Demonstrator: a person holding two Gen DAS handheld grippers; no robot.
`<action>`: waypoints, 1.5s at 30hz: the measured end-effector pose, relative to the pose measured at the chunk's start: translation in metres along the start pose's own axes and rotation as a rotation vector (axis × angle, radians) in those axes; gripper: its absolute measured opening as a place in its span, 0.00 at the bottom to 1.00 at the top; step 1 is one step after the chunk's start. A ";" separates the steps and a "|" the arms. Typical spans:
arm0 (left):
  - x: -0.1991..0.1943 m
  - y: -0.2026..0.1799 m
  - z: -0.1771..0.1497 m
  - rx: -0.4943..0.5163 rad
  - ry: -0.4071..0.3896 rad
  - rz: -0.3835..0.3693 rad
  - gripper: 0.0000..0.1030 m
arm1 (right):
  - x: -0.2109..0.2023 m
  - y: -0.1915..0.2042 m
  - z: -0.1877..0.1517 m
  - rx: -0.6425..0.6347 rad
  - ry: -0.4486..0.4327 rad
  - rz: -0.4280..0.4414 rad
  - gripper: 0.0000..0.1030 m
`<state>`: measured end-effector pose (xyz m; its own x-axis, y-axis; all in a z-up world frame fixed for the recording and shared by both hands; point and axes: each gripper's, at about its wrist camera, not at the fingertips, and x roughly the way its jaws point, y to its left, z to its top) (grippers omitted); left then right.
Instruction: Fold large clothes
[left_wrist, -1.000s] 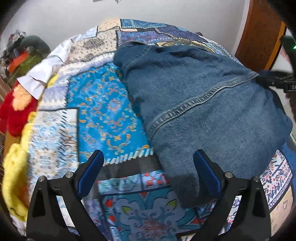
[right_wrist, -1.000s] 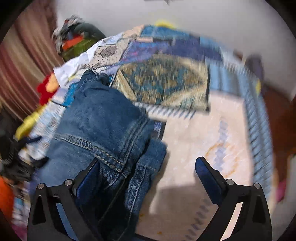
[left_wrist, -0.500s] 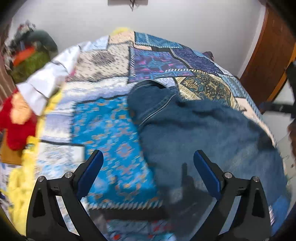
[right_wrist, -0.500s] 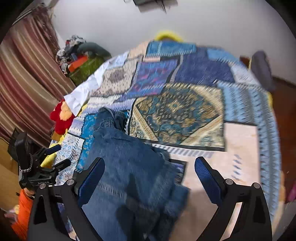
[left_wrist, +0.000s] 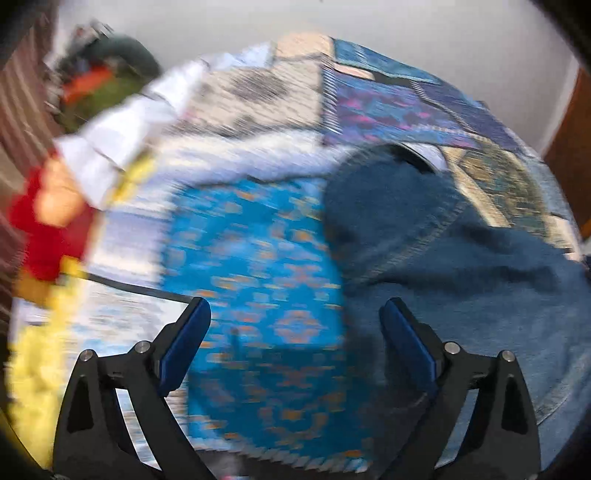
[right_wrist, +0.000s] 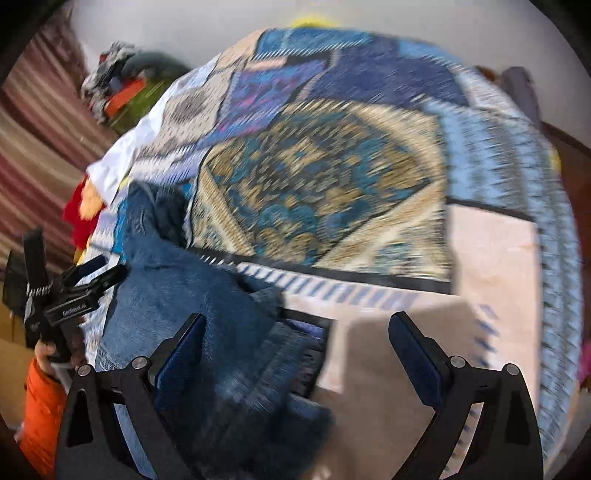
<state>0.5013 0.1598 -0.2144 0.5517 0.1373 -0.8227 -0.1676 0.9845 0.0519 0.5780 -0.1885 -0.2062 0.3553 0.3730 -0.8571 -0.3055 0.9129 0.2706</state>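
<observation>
Two grippers were in play, and both stood wide with nothing between their blue pads. One denim garment (left_wrist: 461, 280) lay bunched on the patchwork bedspread (left_wrist: 258, 266). From the left gripper (left_wrist: 295, 336) it lay to the right and a little farther off, its near edge passing just under the right-hand finger; the left-hand finger hung over bare blue patchwork. From the right gripper (right_wrist: 295, 343) the same denim garment (right_wrist: 207, 302) lay to the left and near, piled under the left-hand finger, while the right-hand finger hung over a pale patch of the bedspread (right_wrist: 406, 184). So the garment sat between the two tools, and neither touched it as far as the blur allowed anyone to tell.

Its long axis seemed to run from the near edge of the bed away toward the far wall, with a collar or waistband opening at the far end. In the right view the left gripper (right_wrist: 85, 280) showed at the far left edge of the garment, held in one hand above an orange sleeve.

Judging by the heap, the fold was unfinished; the right gripper looked nearer to loose cloth. At the far left lay one pile of clothes (left_wrist: 107, 74) and one red and yellow toy (left_wrist: 48, 229).
</observation>
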 end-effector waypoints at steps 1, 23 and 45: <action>-0.005 0.004 -0.001 -0.002 -0.007 -0.011 0.93 | -0.012 -0.004 -0.002 0.013 -0.022 -0.019 0.95; 0.001 -0.011 -0.079 -0.248 0.349 -0.656 0.99 | 0.005 0.021 -0.072 0.110 0.249 0.282 0.96; -0.041 -0.029 -0.044 -0.189 0.246 -0.667 0.71 | 0.004 0.048 -0.060 0.180 0.212 0.390 0.50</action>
<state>0.4478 0.1213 -0.2071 0.3898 -0.5349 -0.7496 -0.0102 0.8114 -0.5844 0.5119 -0.1529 -0.2226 0.0507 0.6687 -0.7418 -0.2161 0.7325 0.6456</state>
